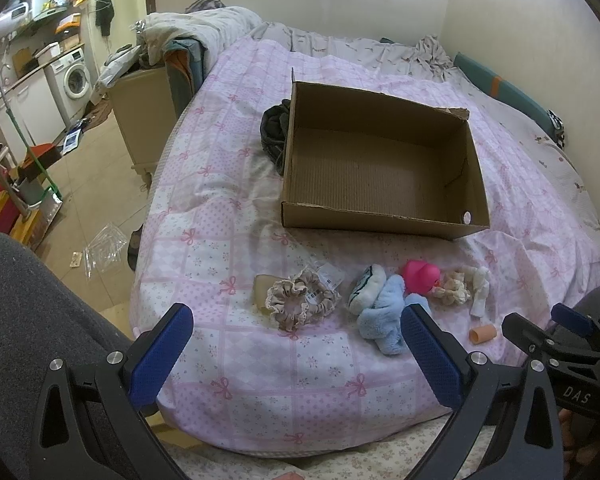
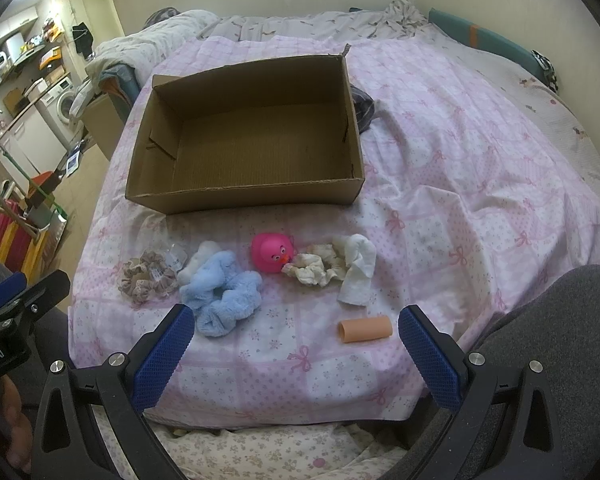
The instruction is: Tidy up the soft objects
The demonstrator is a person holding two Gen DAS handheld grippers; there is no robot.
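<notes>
Both grippers level, low over the bed edge, fingers spread, nothing held: left gripper [image 1: 296,354], right gripper [image 2: 292,354]. Blue scrunchie [image 2: 224,292], pink duck [image 2: 271,252], beige tube [image 2: 365,330] lie just before the cardboard box [image 2: 244,194], all outside it.

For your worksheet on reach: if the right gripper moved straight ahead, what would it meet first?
Probably the peach tube, lying just ahead between the open jaws of the right gripper; depth is uncertain.
</notes>
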